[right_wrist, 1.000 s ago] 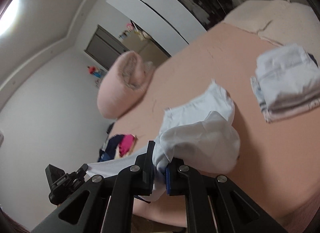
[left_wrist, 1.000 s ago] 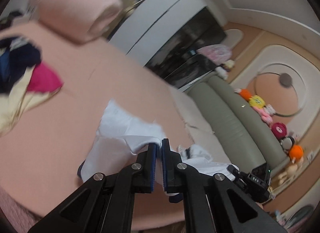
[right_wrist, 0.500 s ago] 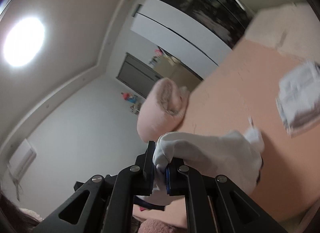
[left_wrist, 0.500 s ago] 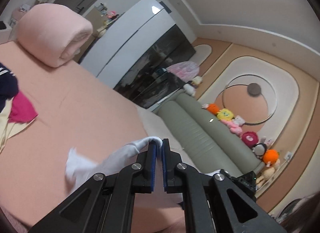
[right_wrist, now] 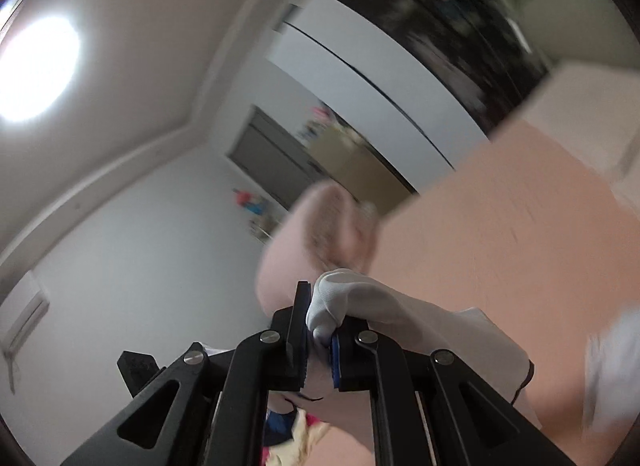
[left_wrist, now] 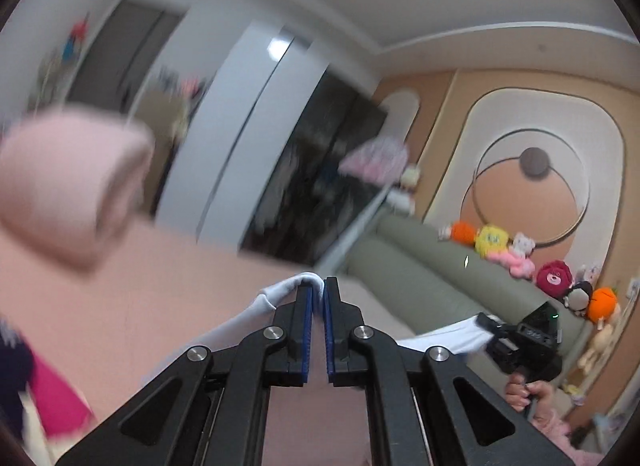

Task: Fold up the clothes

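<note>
A white garment (left_wrist: 276, 300) hangs lifted above the pink bed (left_wrist: 192, 290). My left gripper (left_wrist: 316, 286) is shut on one edge of it, the cloth folding over the fingertips. In the right wrist view my right gripper (right_wrist: 320, 308) is shut on a bunched part of the same white garment (right_wrist: 420, 326), which drapes off to the right. The right gripper (left_wrist: 486, 324) also shows in the left wrist view at the lower right, held by a hand (left_wrist: 532, 394), with white cloth stretched toward it.
A rolled pink blanket (left_wrist: 68, 189) lies at the far side of the bed. A pile of dark, pink and cream clothes (left_wrist: 44, 394) lies at the left. A folded white garment (right_wrist: 612, 366) lies at the right. A green sofa (left_wrist: 420, 278) holds plush toys (left_wrist: 520, 254).
Both grippers have risen with the white garment, pulling it off the bed. The views now look more level, toward the wardrobe and walls.
</note>
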